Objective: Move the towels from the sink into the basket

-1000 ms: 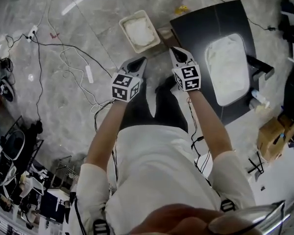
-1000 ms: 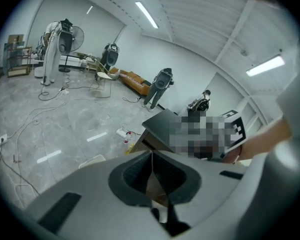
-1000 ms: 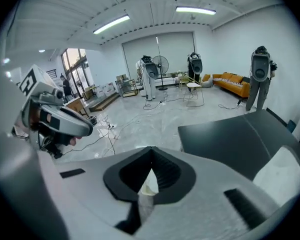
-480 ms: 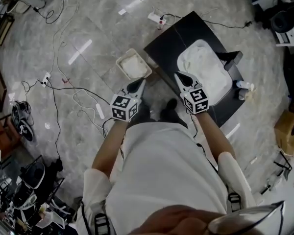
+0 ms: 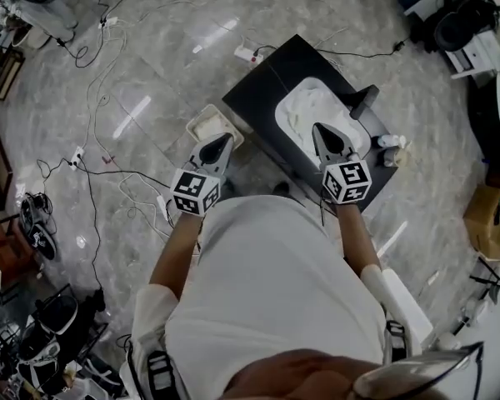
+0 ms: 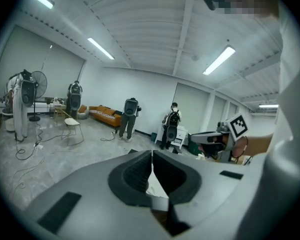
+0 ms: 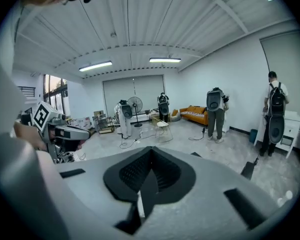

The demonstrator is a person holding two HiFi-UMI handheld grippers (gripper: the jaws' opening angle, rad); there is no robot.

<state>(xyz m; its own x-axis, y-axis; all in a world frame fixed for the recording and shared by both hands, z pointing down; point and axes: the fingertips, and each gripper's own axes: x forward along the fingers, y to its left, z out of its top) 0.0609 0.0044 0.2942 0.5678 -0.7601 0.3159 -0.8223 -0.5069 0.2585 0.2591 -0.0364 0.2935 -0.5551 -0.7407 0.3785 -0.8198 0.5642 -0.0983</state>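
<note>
While the left gripper [image 5: 225, 140] and right gripper [image 5: 320, 130] are closed and empty, white towels [image 5: 312, 111] lie in the sink [image 5: 280, 117] at the right. The basket [image 5: 192, 126], at the left, holds something white; most work seems left.

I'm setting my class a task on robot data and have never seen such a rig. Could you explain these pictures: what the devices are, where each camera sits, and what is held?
There is no robot here: a person holds a two-jaw gripper in each hand. The head view looks down from the person's head at the left gripper and right gripper, each bearing a marker cube. The other two pictures come from cameras riding on the grippers, looking along their jaws into the room. Ahead stands a black table with a sink full of white towels. A basket sits on the floor beside it. Both grippers are shut and hold nothing.
</note>
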